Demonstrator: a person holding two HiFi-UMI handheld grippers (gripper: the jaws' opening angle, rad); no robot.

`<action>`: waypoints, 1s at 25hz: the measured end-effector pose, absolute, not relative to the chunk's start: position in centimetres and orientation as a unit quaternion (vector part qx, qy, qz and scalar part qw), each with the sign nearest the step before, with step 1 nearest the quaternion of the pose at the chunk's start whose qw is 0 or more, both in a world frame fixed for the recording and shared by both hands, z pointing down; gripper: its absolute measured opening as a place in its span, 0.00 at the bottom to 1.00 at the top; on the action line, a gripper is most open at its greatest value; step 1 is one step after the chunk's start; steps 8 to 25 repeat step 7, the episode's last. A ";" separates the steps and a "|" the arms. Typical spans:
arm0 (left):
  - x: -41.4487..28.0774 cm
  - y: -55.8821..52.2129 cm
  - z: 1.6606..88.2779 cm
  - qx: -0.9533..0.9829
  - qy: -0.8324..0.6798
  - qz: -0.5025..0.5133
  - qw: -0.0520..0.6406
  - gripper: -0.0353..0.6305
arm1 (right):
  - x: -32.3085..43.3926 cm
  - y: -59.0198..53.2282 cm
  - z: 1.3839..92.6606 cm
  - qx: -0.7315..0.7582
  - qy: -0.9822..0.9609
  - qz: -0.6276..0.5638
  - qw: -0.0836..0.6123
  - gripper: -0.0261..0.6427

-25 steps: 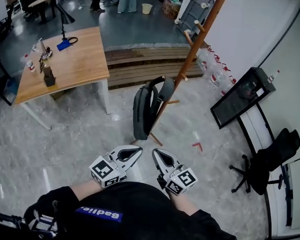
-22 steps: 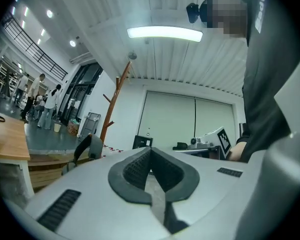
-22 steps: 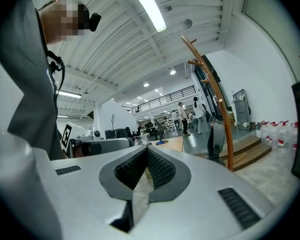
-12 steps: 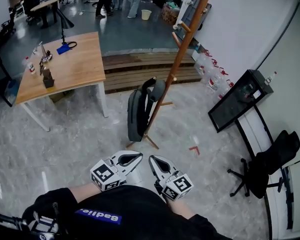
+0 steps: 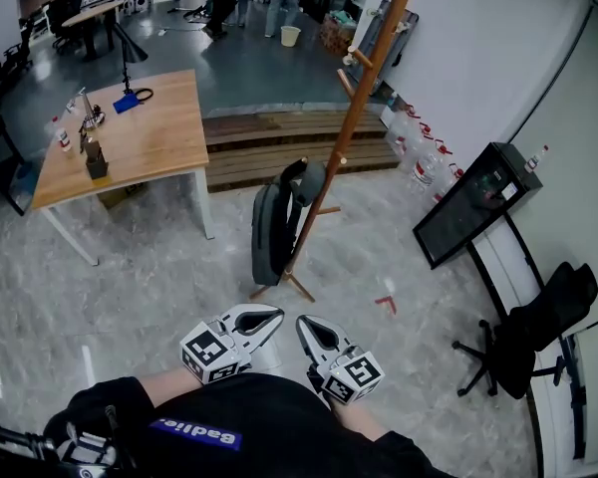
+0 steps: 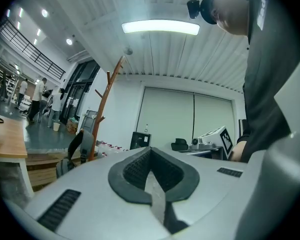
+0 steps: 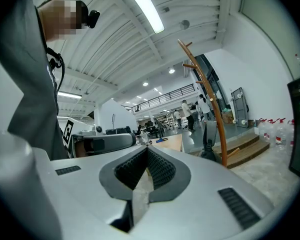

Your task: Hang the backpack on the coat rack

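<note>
A grey backpack (image 5: pixel 276 225) hangs by its top strap from a low peg of the wooden coat rack (image 5: pixel 351 118), its bottom near the floor. It also shows small in the left gripper view as the backpack (image 6: pixel 76 151) beside the rack (image 6: pixel 103 106), and in the right gripper view as the backpack (image 7: pixel 208 136) by the rack (image 7: pixel 212 104). My left gripper (image 5: pixel 276 313) and right gripper (image 5: pixel 301 323) are close to my body, well short of the rack, side by side. Both are shut with nothing between their jaws.
A wooden table (image 5: pixel 130 132) with small items stands at the left. Wooden steps (image 5: pixel 279 147) run behind the rack. A black monitor stand (image 5: pixel 468 202) and an office chair (image 5: pixel 538 322) are at the right. People stand far back.
The rack and backpack sit farther from me in the head view than a second ago. Both grippers have drawn back slightly toward my body, still shut and empty.
</note>
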State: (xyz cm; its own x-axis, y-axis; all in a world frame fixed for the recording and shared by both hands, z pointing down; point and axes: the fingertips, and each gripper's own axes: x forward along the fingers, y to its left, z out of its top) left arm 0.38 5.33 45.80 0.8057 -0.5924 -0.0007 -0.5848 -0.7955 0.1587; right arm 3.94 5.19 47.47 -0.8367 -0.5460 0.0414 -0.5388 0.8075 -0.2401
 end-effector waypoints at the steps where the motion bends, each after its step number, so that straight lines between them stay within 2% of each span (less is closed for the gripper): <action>1: 0.4 5.3 45.8 0.947 -0.311 -0.024 0.076 0.07 | 4.0 5.2 47.4 -0.285 0.951 -0.122 0.015 0.05; 25: 0.7 5.2 45.7 0.948 -0.310 -0.019 0.075 0.07 | 4.7 5.0 47.3 -0.288 0.950 -0.121 0.011 0.05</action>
